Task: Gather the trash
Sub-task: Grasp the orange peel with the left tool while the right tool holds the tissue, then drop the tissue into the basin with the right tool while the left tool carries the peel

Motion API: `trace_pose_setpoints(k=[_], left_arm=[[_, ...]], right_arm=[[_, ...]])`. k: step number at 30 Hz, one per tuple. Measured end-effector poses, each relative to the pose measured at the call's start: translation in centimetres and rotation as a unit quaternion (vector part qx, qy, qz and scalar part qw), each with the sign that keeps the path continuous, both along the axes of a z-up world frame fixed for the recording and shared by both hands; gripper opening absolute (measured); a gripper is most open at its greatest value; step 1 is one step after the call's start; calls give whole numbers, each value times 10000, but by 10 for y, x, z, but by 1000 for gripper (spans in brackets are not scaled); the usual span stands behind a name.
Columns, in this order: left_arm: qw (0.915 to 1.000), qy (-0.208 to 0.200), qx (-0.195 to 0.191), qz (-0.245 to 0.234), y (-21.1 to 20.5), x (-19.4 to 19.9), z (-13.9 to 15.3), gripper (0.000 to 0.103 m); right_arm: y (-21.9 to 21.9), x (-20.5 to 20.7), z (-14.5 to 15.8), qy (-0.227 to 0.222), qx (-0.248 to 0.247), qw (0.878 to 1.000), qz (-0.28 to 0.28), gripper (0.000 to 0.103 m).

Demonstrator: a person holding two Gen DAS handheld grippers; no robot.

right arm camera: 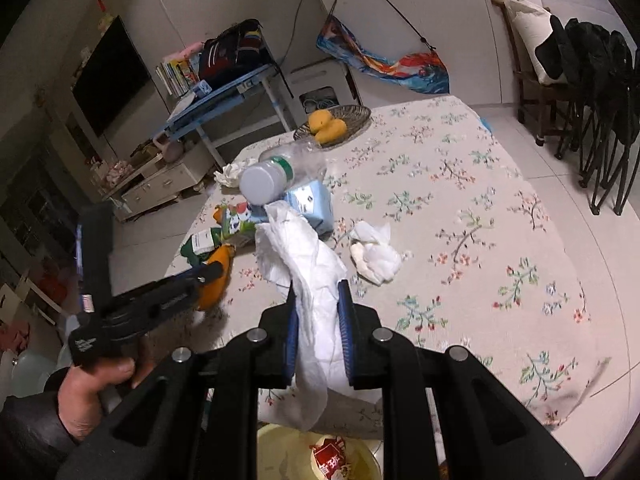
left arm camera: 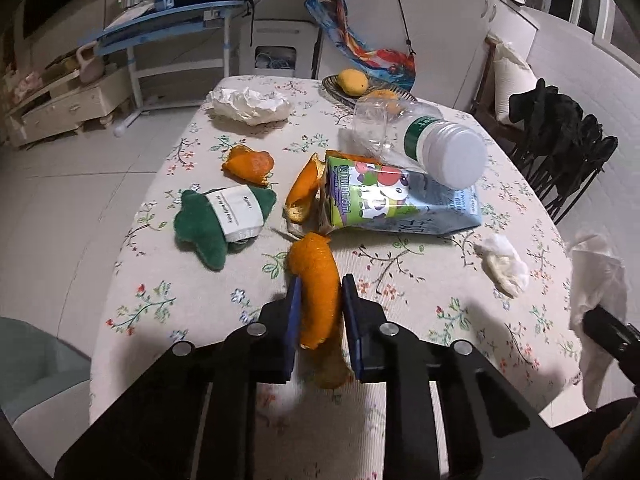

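Observation:
My left gripper point(left arm camera: 320, 286) is shut on a long orange peel point(left arm camera: 318, 292), held above the near edge of the floral table point(left arm camera: 440, 312). My right gripper point(right arm camera: 318, 294) is shut on a white tissue point(right arm camera: 308, 276) that hangs down over a yellow bin point(right arm camera: 280, 452) holding a red wrapper. On the table lie two more orange peels point(left arm camera: 248, 164) point(left arm camera: 304, 188), a flattened milk carton point(left arm camera: 400, 204), a clear plastic bottle point(left arm camera: 420, 136) resting on it, a crumpled tissue point(left arm camera: 502, 264) and a larger paper wad point(left arm camera: 250, 106) at the far end.
A green plush toy with a white tag point(left arm camera: 218, 220) lies left of the carton. A wicker dish with yellow fruit point(left arm camera: 352, 84) stands at the far edge. Black folding chairs point(left arm camera: 568, 148) stand to the right of the table, a blue desk point(left arm camera: 172, 24) beyond it.

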State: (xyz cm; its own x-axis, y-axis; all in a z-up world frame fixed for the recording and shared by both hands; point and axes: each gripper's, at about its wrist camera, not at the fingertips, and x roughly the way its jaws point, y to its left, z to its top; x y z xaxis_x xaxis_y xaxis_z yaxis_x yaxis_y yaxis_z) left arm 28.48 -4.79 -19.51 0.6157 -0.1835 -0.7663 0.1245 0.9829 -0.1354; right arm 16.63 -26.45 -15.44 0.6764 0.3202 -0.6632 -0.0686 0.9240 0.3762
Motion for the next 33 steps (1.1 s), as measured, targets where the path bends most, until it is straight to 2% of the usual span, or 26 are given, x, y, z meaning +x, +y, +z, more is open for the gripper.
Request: trace_pose_setpoints(k=[9,17,22,27,33], left_arm=[[9997,-72,-228,0,19,-31,9,18],[9997,-181,-128,39,23,-52,13,18],[9999,151,-39,11,22,-51,-2,19],[9991,395,-119,94,26,-50,-12,31],[9997,234,78,28,23,-59,-9,20]], right_arm=[[5,-13,-2,3,40,10000,88,21],[17,-22,-3,-24,-5,9997,225,22],[20,-26,-5,-2,-16,9997,248,22],[21,-29,-6,1,-16,9997,251,22],[25,-40,-4,-31,-6,9996,278,22]])
